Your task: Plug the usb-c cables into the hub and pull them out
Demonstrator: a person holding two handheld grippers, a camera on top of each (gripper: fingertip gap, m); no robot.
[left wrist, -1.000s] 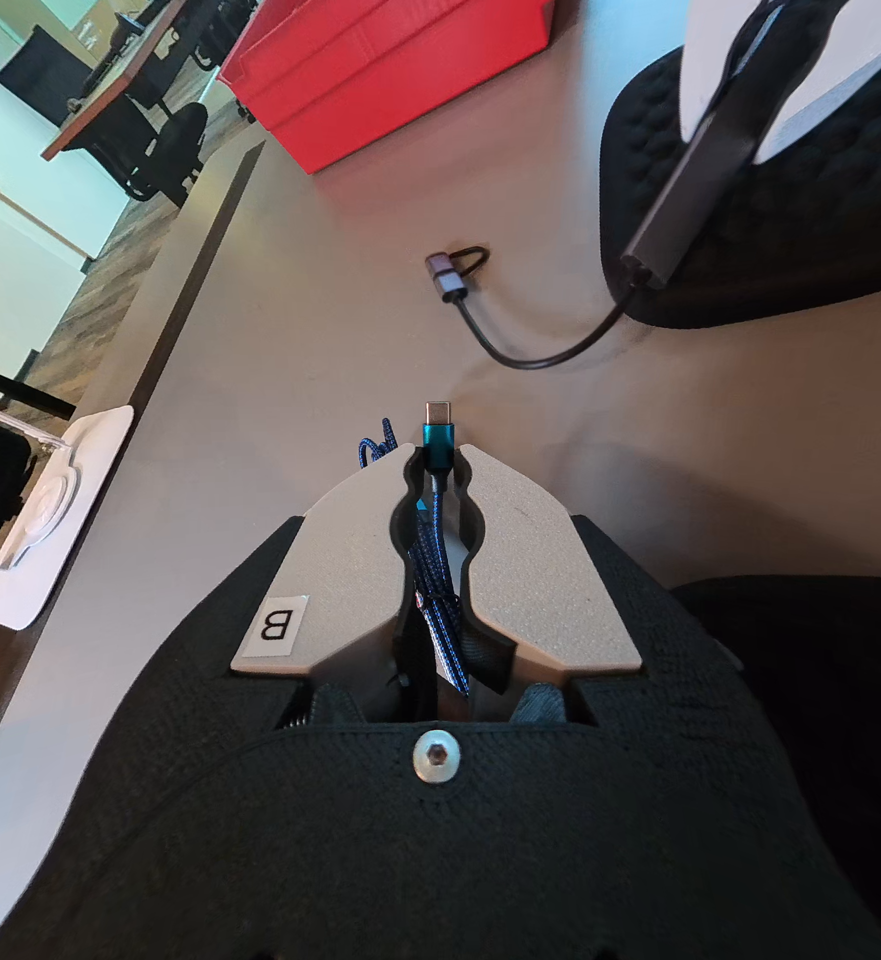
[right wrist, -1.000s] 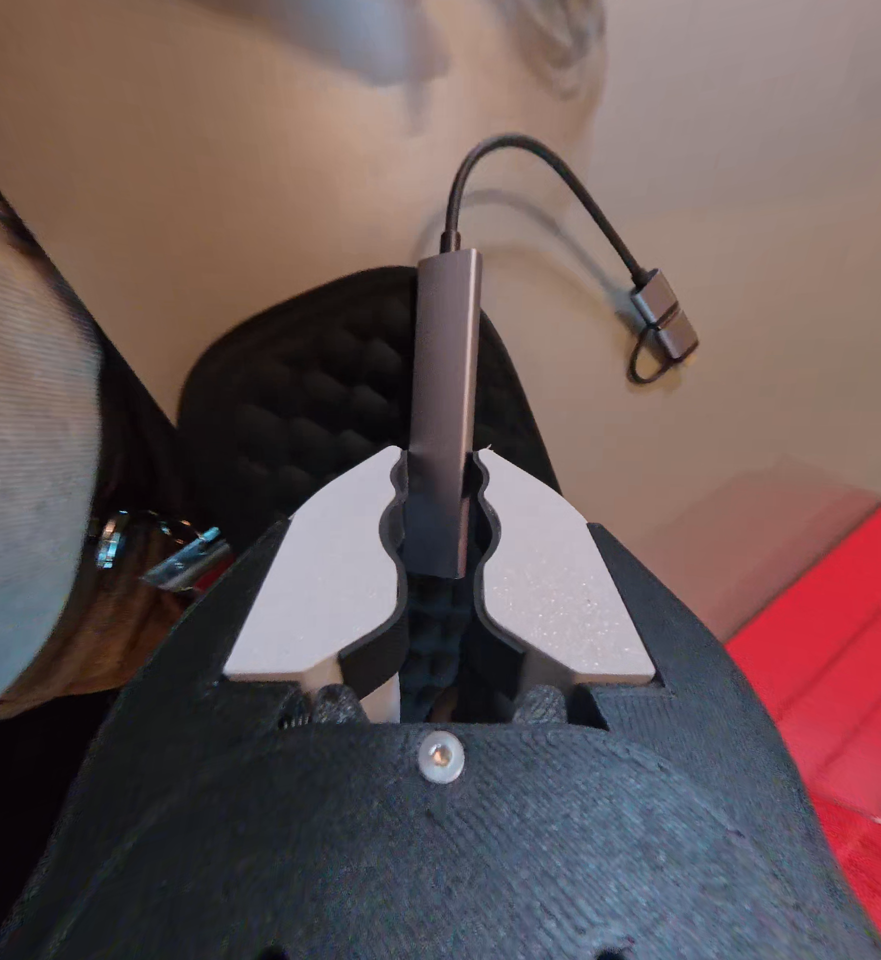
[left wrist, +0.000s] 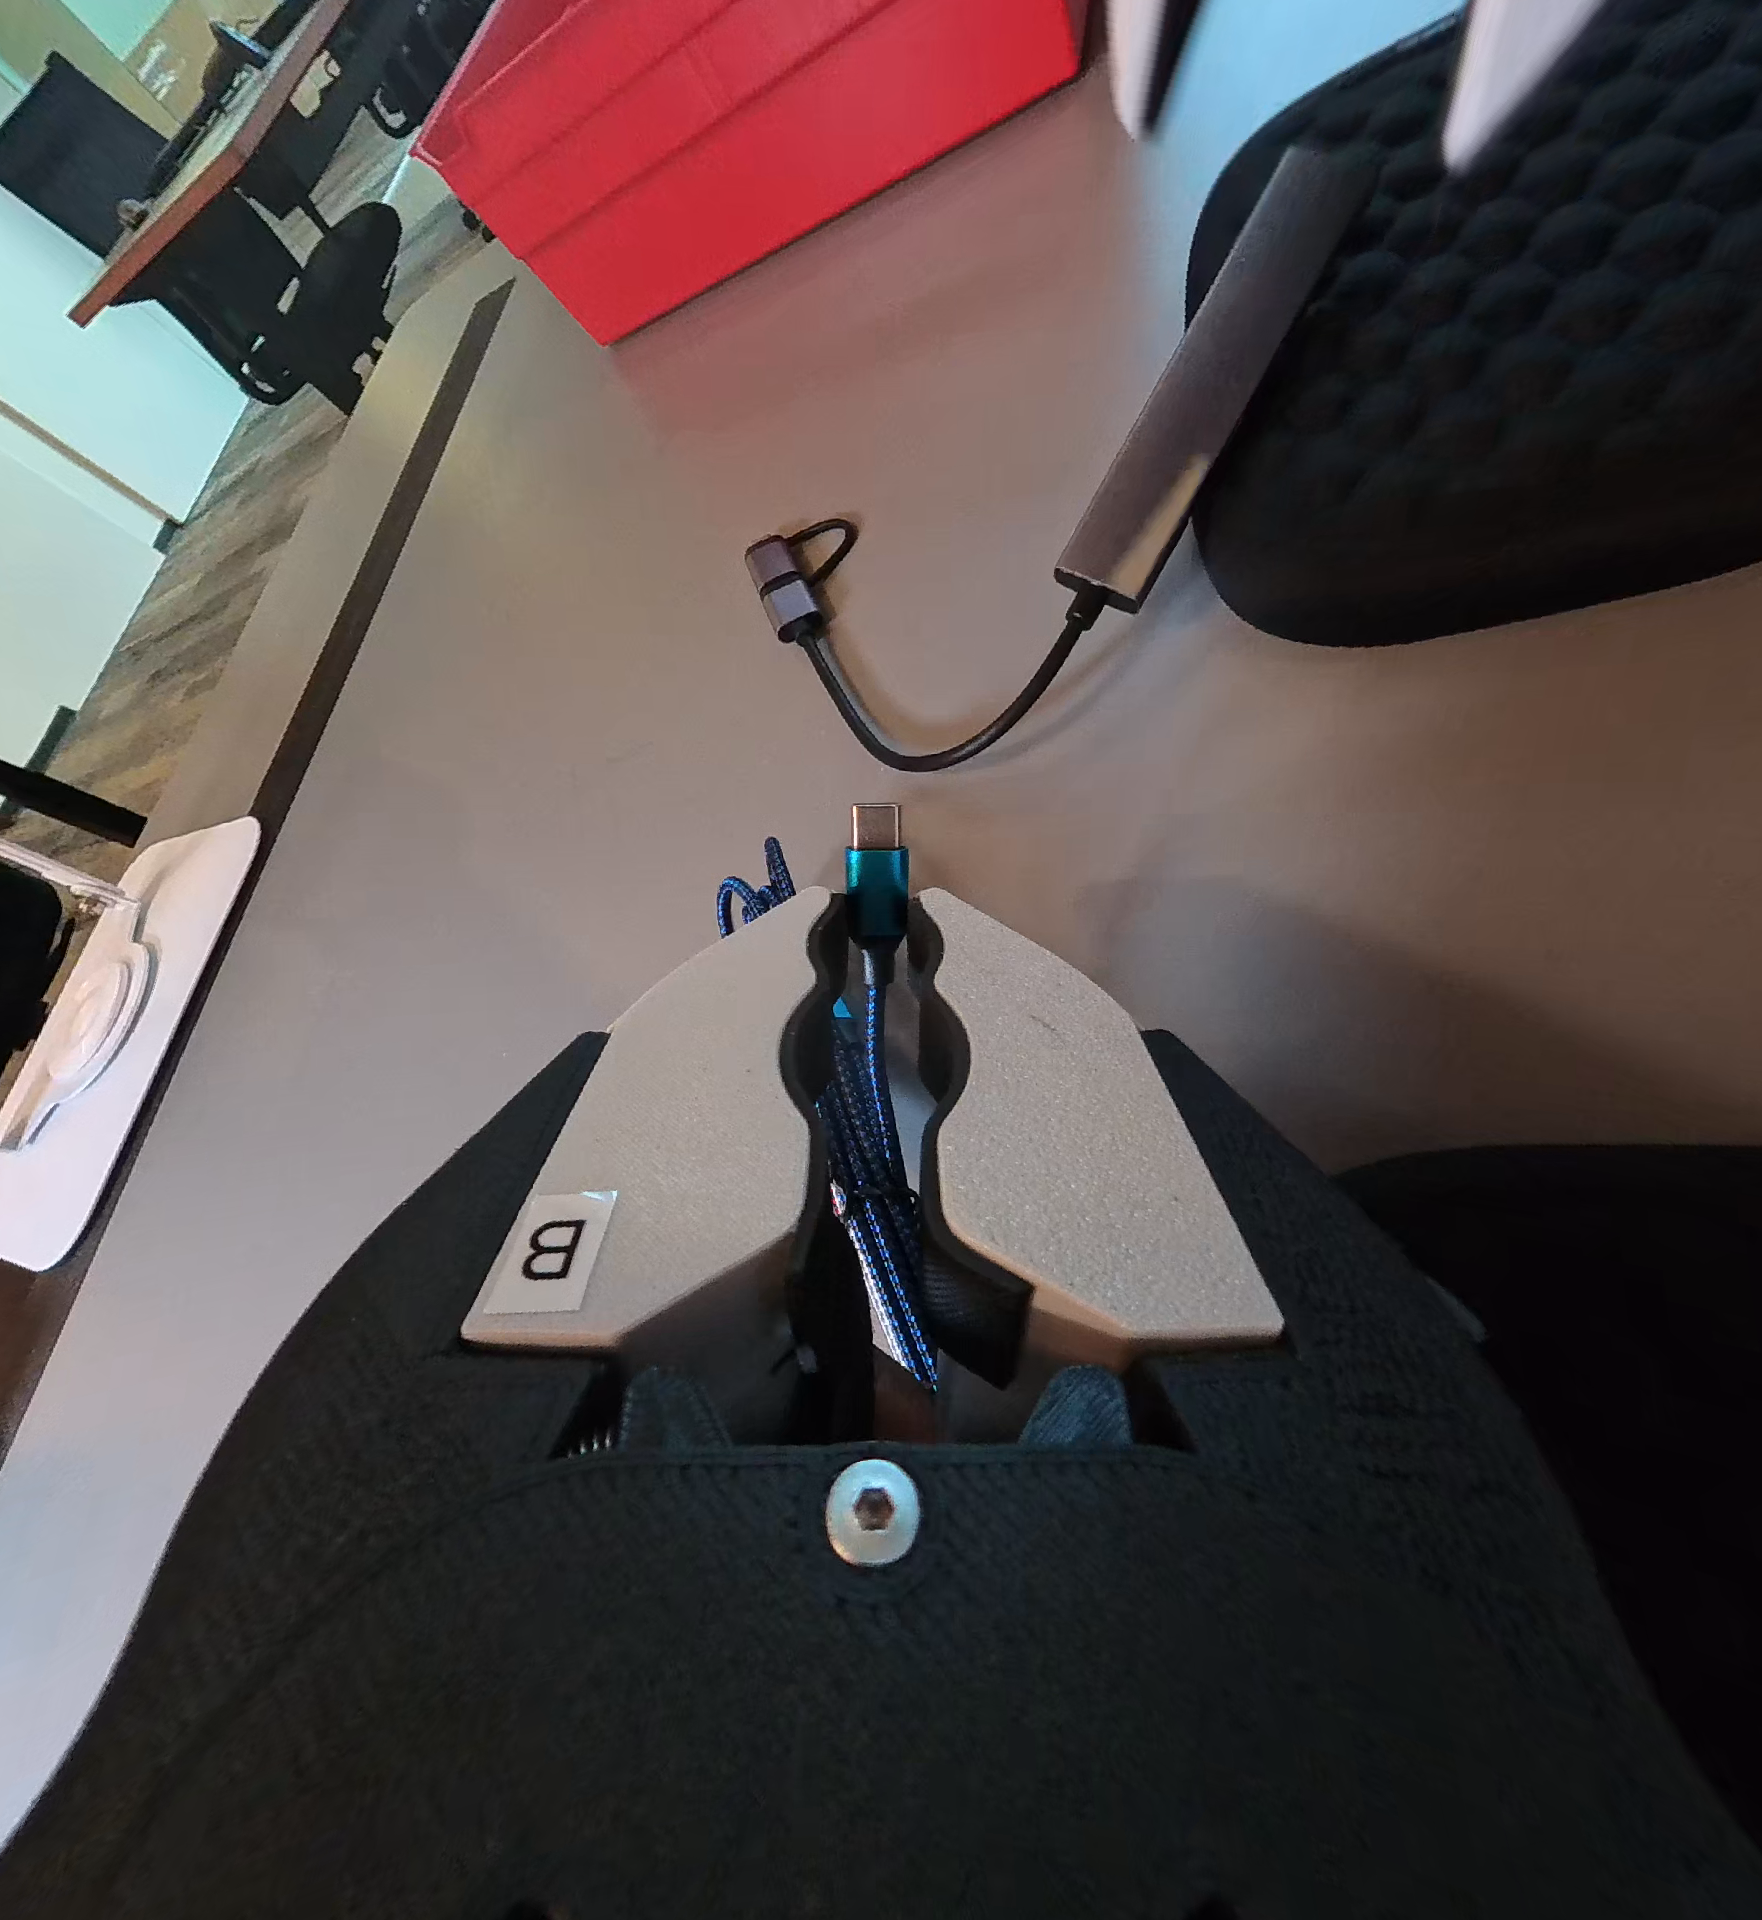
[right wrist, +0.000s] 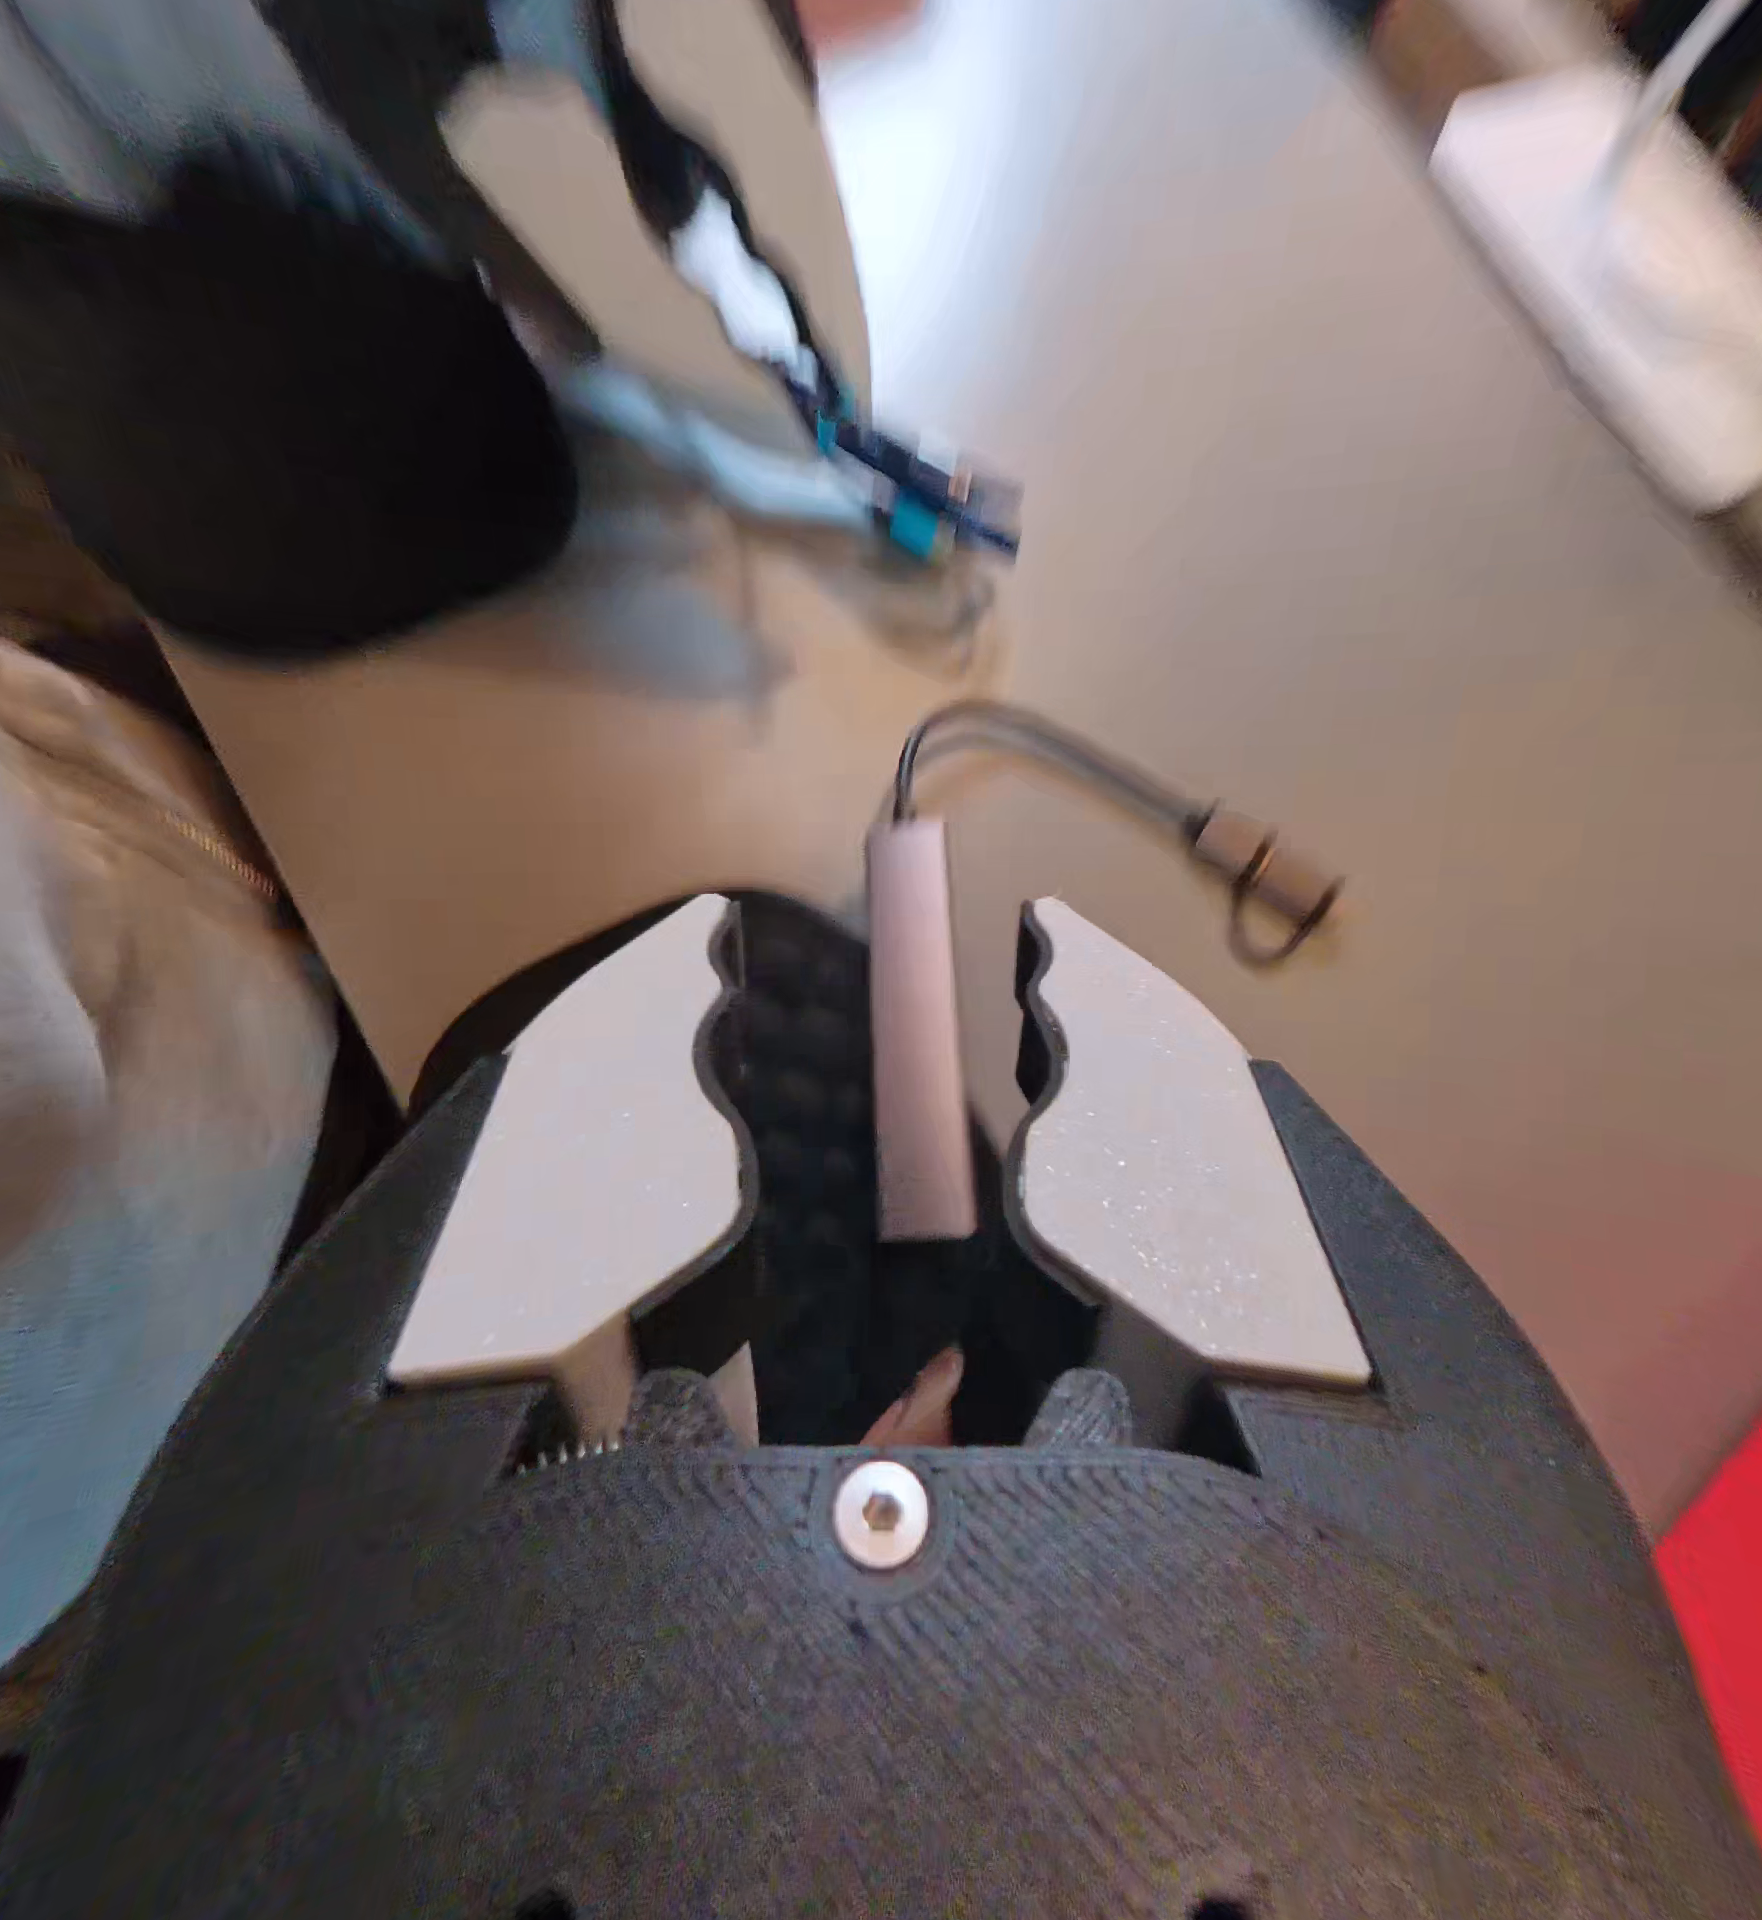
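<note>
Now right gripper [right wrist: 877, 914] opened off the hub [right wrist: 916, 1023], left gripper [left wrist: 875, 899] still clamping usb-c cable [left wrist: 877, 883]

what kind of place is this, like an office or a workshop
Probably an open-plan office or lab. Past the beige table stand a brown-topped desk and black swivel chairs on wood-look flooring; a red plastic bin sits on the table.

The hub [left wrist: 1191, 398] looks like matt grey metal. The cable [left wrist: 875, 1122] has a blue braided cloth sheath. The far bin [left wrist: 752, 156] is smooth red plastic; the table [left wrist: 503, 727] is matt.
</note>
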